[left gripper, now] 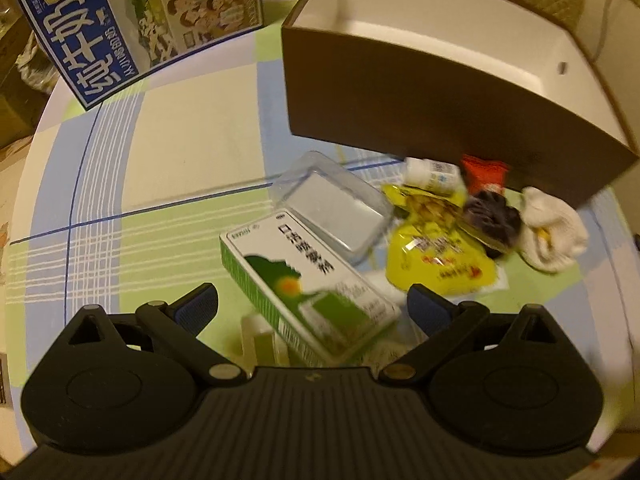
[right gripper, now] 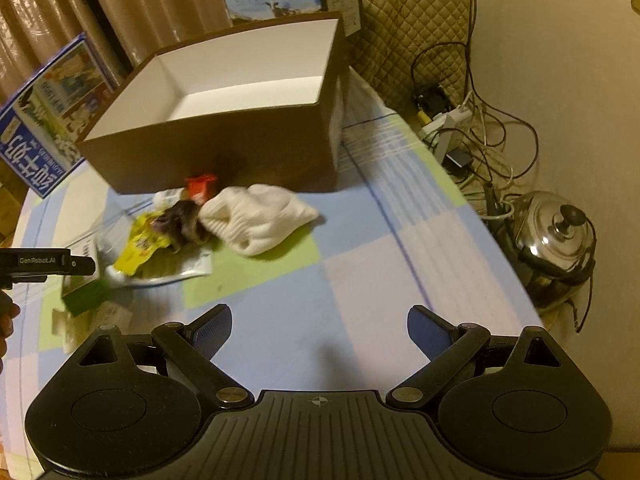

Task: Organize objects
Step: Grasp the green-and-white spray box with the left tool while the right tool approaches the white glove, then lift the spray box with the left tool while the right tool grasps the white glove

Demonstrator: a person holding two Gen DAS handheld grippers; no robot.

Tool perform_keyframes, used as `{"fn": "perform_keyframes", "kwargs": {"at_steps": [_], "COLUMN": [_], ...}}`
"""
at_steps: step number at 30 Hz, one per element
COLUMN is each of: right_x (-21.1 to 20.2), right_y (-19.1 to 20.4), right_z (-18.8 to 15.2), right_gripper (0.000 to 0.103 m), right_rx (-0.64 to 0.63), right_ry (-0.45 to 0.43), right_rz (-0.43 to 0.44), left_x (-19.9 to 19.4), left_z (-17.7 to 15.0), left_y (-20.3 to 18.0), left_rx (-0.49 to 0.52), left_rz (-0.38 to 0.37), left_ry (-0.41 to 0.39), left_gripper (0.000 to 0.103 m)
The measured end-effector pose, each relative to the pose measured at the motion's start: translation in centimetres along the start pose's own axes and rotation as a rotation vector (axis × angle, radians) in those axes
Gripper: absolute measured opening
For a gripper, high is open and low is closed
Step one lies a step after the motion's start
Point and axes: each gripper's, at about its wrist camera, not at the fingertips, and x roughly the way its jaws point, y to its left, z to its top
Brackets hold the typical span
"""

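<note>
Left gripper (left gripper: 312, 306), fingers spread wide, blue pads facing inward, nothing pinched. Between and just ahead of the fingers lies a green-and-white carton (left gripper: 308, 288) printed with Chinese characters, tilted, its near end resting on a small pale object that is too blurred to identify. Beyond its far end sits a clear plastic case (left gripper: 332, 208). Ahead of the right finger: a yellow pouch (left gripper: 436, 248) with red print, a dark scrunched item (left gripper: 492, 218), a white sock (left gripper: 552, 236), a small white bottle (left gripper: 432, 172) with a blue-printed label, and a red packet (left gripper: 484, 170), the last two against the near wall of a brown box (left gripper: 400, 96) with a white, empty interior. Far ahead of the left finger stands a blue milk case (left gripper: 80, 40) with large white Chinese lettering.

Right gripper (right gripper: 320, 336), fingers likewise spread, empty, above a checked tablecloth (right gripper: 360, 280). The same clutter lies ahead of its left finger, the sock nearest the midline. The other gripper enters at the left edge, marked "GenRobot.AI". Beyond the right finger, off the table: a steel pot (right gripper: 556, 236) and tangled cables (right gripper: 480, 120)
</note>
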Motion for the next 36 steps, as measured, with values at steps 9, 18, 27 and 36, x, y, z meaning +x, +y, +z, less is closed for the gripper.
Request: {"fn": "perform_keyframes", "kwargs": {"at_steps": [9,18,27,36], "right_x": [2.1,3.3,3.7,5.7], "right_y": [-2.5,-5.1,-4.4,1.6], "right_z": [1.4,2.5,3.2,3.8], "right_gripper": [0.093,0.093,0.092,0.059], "right_rx": [0.003,0.006,-0.065,-0.3], "right_ry": [0.046,0.063,-0.016,-0.087], "right_rz": [0.009,0.027,0.185,0.28], "left_x": [4.0,3.8,-0.2,-4.0], "left_z": [2.2,2.7,1.1,-0.9], "left_y": [-0.1,0.1,1.4,2.3], "left_rx": [-0.072,-0.099,-0.129,-0.163], "left_rz": [0.113,0.157,0.216,0.233], "left_ry": [0.105,0.118,0.009,-0.057], "left_gripper": [0.091,0.052,0.051,0.051]}}
